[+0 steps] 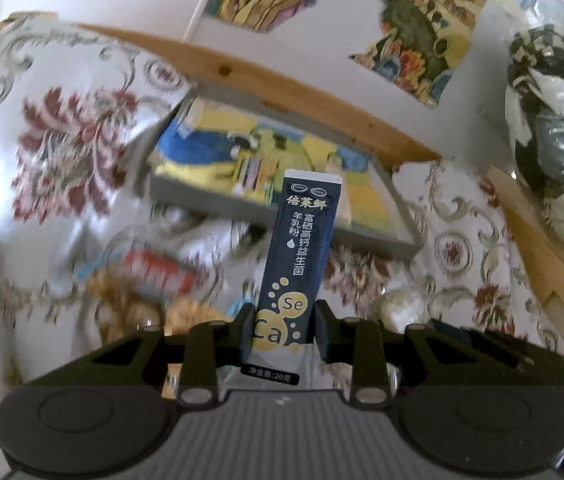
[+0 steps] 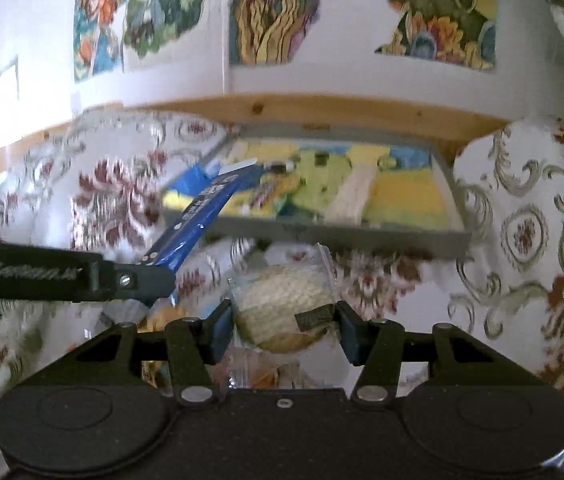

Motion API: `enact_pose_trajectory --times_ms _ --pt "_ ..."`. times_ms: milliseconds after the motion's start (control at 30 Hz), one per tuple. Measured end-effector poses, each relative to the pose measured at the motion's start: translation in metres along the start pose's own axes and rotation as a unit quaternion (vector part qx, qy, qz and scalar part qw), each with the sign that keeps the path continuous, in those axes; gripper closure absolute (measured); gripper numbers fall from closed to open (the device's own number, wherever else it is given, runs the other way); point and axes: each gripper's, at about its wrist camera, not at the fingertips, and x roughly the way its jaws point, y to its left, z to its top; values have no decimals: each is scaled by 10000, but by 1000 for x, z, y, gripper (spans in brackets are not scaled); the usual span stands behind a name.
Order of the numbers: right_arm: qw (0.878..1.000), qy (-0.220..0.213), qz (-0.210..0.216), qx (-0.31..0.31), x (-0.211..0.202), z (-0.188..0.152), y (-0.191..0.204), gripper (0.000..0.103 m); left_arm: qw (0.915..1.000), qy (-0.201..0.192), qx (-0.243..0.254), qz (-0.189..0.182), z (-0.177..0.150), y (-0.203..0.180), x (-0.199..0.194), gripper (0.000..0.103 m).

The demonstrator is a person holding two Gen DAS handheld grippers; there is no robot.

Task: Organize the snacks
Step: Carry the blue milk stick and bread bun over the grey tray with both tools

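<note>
Left tool (image 1: 284,334) grips dark-blue powder sachet (image 1: 302,256); right tool (image 2: 284,330) grips clear-wrapped pale round cake (image 2: 282,304). Short of grey tray (image 2: 322,236); thin sachet risks slipping.

Home interior: floral tablecloth (image 2: 530,236) over wood-edged counter (image 2: 322,110), cartoon posters (image 2: 141,12) on white wall.

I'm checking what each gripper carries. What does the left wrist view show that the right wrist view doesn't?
Only the left wrist view shows the left gripper from behind, jaws shut on the dark sachet, its printed face readable, and a checkered cloth at the right. Only the right wrist view shows the right gripper shut on the wrapped round snack; there the sachet appears side-on. Both show the grey tray of packets on the floral tablecloth.
</note>
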Motion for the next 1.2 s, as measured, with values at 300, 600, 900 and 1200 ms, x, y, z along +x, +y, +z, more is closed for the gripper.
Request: enact_pose_trajectory --times_ms 300,600,900,1200 --pt "9987 -504 -73 27 33 40 -12 48 9996 -250 -114 -84 61 13 42 70" --pt "9971 -735 -213 -37 96 78 -12 48 9967 -770 -188 -199 99 32 85 70" --pt "9976 -570 -370 -126 147 89 -6 48 9947 -969 -304 -178 106 55 122 70" --pt "9979 -250 -561 -184 176 80 -4 48 9951 -732 -636 -176 98 79 150 70"
